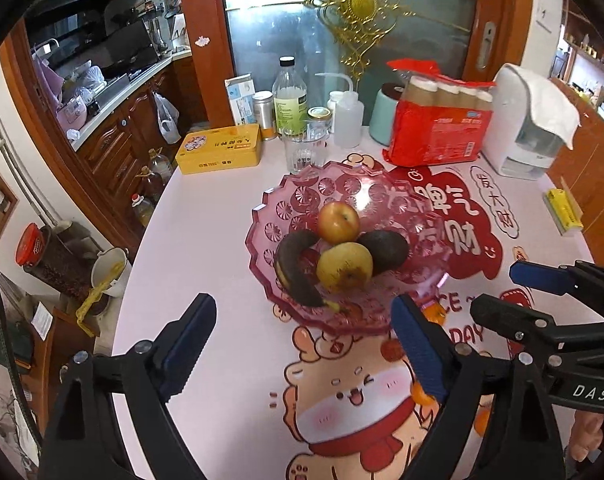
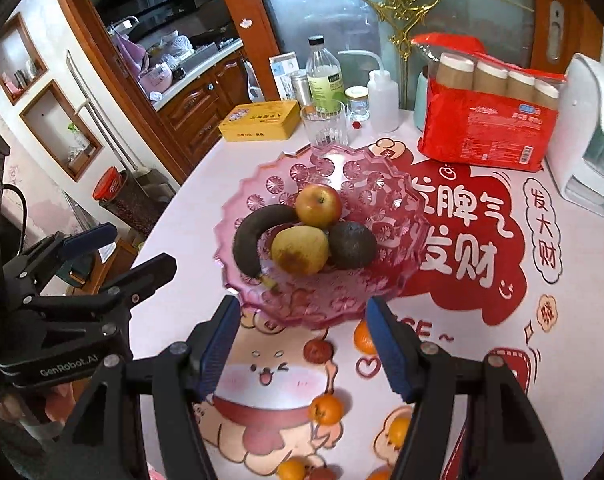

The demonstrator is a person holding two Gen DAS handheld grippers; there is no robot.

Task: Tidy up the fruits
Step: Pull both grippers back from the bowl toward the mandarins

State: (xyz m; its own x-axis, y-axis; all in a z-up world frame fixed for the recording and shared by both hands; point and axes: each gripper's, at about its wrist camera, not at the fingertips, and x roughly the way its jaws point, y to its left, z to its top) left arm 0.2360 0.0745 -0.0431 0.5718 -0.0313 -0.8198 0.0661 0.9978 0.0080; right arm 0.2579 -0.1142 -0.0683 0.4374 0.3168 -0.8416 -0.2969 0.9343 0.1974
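Observation:
A pink glass fruit bowl (image 1: 286, 196) (image 2: 382, 184) stands mid-table. It holds a red-yellow apple (image 1: 338, 222) (image 2: 318, 205), a yellow pear (image 1: 344, 266) (image 2: 300, 250), a dark avocado (image 1: 386, 250) (image 2: 352, 244) and a blackened banana (image 1: 296, 268) (image 2: 252, 236). My left gripper (image 1: 306, 344) is open and empty just short of the bowl's near rim. My right gripper (image 2: 302, 344) is open and empty at the same rim; it also shows in the left wrist view (image 1: 498, 292). The left gripper shows at the left of the right wrist view (image 2: 130, 252).
Behind the bowl stand a drinking glass (image 1: 304, 152), a yellow tin (image 1: 220, 148), bottles (image 1: 290, 96), a red package (image 1: 438, 124) and a white appliance (image 1: 526, 120). The tablecloth (image 2: 482, 240) has printed cartoons and oranges. The table's edge drops off at the left.

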